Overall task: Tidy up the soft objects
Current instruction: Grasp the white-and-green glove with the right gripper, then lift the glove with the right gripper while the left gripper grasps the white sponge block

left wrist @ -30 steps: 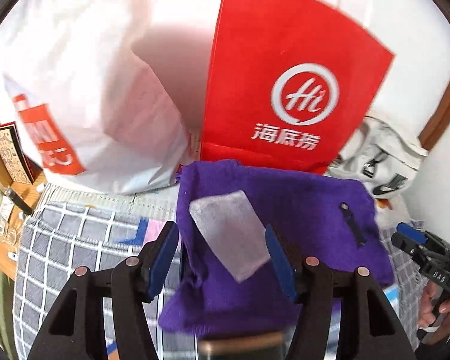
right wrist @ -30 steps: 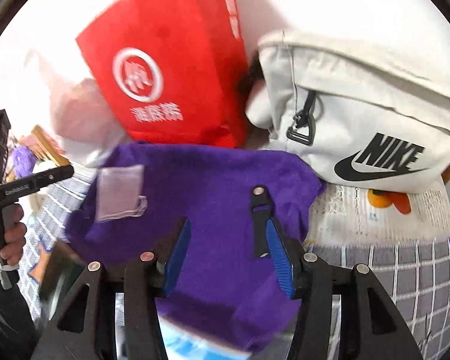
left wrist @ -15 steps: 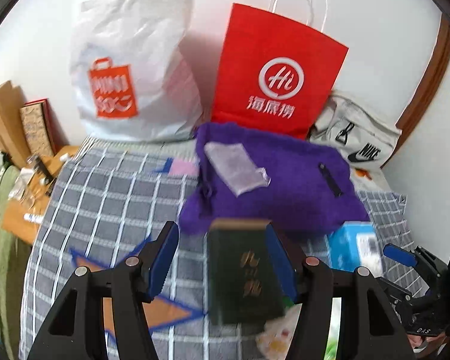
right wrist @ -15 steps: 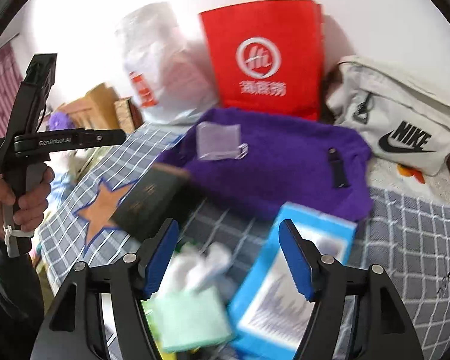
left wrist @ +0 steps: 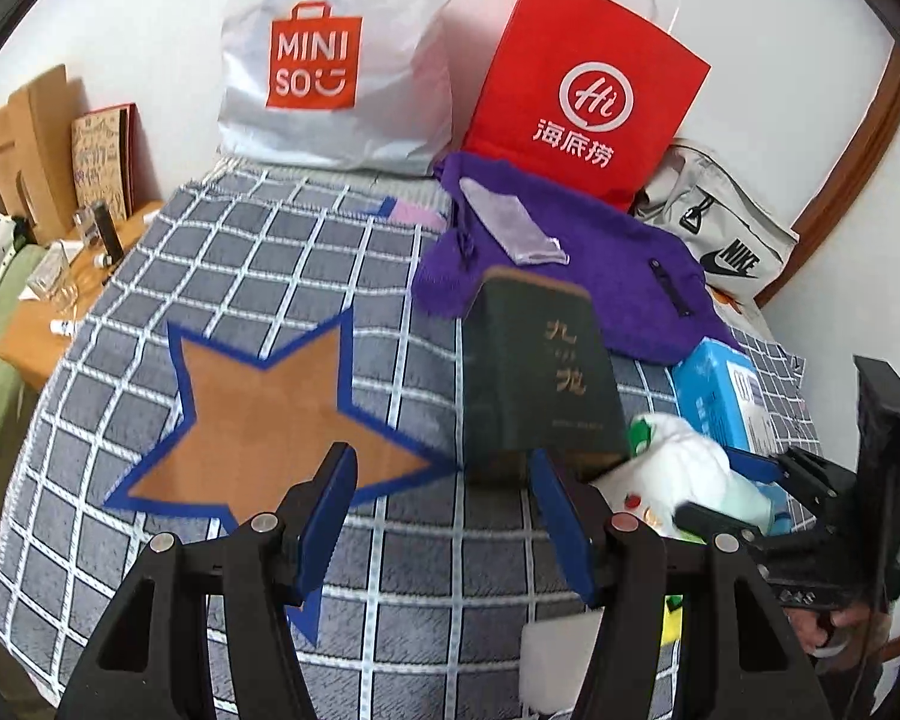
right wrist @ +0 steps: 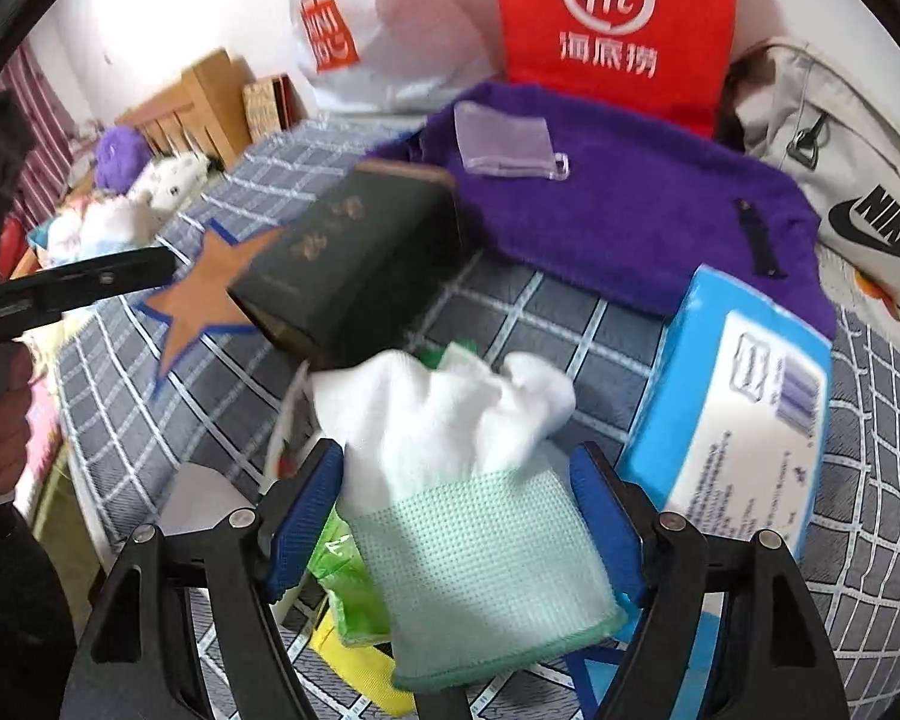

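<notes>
1. My left gripper (left wrist: 441,516) has its blue-padded jaws apart with nothing between them; it hangs over the grey blanket with white checks (left wrist: 222,276) and grasps nothing.
2. Just ahead of the left gripper, under its tips, lies the brown star patch with a blue border (left wrist: 270,420) sewn on the blanket.
3. Ahead and a little to the right of the left gripper stands a dark green box with gold characters (left wrist: 540,372), tilted, resting on the blanket.
4. My right gripper (right wrist: 456,510) has its jaws spread wide. Between them lies a glove with a white fabric hand and a mint green knitted cuff (right wrist: 468,480). The pads seem not to press on it.
5. Under the glove, toward the left finger of the right gripper, I see a bright green plastic packet (right wrist: 348,588) and something yellow below it.
6. To the right of the right gripper lies a light blue tissue pack with a white label (right wrist: 744,408), just beside the glove.
7. Farther ahead of both grippers lies a purple fuzzy pouch with a black zipper (right wrist: 630,204), and a small clear plastic sleeve (right wrist: 504,138) rests on it.
8. Behind the pouch stand a red paper bag with a white logo (left wrist: 588,84), a white plastic Miniso bag (left wrist: 336,54) and a beige Nike bag (right wrist: 846,180).
</notes>
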Demonstrator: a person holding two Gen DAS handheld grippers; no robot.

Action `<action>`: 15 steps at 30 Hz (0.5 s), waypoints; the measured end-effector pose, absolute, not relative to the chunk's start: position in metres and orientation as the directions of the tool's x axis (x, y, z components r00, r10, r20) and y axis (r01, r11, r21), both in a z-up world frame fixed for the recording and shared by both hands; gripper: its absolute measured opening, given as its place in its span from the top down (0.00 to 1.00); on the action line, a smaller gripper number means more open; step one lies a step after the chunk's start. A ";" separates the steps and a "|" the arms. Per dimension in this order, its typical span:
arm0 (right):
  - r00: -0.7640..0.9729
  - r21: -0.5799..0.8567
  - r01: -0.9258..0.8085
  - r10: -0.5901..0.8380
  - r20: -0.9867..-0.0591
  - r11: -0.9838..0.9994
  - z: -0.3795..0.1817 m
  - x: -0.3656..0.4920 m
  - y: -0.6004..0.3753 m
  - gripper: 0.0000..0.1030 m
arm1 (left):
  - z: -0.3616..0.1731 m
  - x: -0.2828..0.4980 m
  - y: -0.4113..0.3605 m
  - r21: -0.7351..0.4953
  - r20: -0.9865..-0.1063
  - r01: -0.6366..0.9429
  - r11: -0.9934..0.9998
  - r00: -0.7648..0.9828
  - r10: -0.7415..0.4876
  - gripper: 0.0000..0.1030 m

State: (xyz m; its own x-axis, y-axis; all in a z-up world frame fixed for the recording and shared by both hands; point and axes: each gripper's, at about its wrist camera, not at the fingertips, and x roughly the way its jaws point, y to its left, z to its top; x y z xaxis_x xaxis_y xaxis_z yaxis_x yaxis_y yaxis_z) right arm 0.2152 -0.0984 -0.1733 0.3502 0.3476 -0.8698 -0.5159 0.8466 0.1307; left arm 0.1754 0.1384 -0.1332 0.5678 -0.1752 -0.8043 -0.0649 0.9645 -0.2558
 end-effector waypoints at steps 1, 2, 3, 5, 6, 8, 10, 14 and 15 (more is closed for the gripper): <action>0.353 0.133 -0.516 0.351 -0.867 0.846 -0.174 0.215 -0.098 0.46 | -0.135 0.173 0.139 -0.257 -0.806 -0.065 0.964 0.566 -0.176 0.44; 0.348 0.148 -0.519 0.366 -0.863 0.842 -0.174 0.216 -0.098 0.63 | -0.137 0.172 0.140 -0.257 -0.807 -0.065 0.964 0.563 -0.177 0.44; 0.350 0.151 -0.520 0.371 -0.860 0.841 -0.173 0.216 -0.098 0.69 | -0.138 0.171 0.141 -0.257 -0.808 -0.063 0.964 0.562 -0.178 0.44; 0.378 0.147 -0.516 0.378 -0.845 0.844 -0.167 0.215 -0.100 0.83 | -0.141 0.167 0.142 -0.255 -0.809 -0.059 0.965 0.560 -0.179 0.44; 0.395 0.143 -0.515 0.382 -0.836 0.845 -0.163 0.214 -0.102 0.84 | -0.142 0.167 0.142 -0.256 -0.809 -0.058 0.965 0.559 -0.181 0.44; 0.426 0.148 -0.506 0.396 -0.814 0.849 -0.153 0.212 -0.108 0.88 | -0.145 0.164 0.142 -0.257 -0.813 -0.059 0.965 0.553 -0.183 0.44; 0.462 0.172 -0.491 0.423 -0.780 0.854 -0.141 0.210 -0.117 0.89 | -0.147 0.161 0.140 -0.255 -0.815 -0.055 0.965 0.550 -0.184 0.44; 0.526 0.174 -0.468 0.431 -0.733 0.867 -0.119 0.200 -0.132 0.89 | -0.151 0.155 0.132 -0.256 -0.820 -0.040 0.966 0.537 -0.196 0.44; 0.540 0.176 -0.462 0.434 -0.721 0.869 -0.115 0.197 -0.136 0.89 | -0.151 0.152 0.128 -0.255 -0.822 -0.034 0.966 0.533 -0.198 0.44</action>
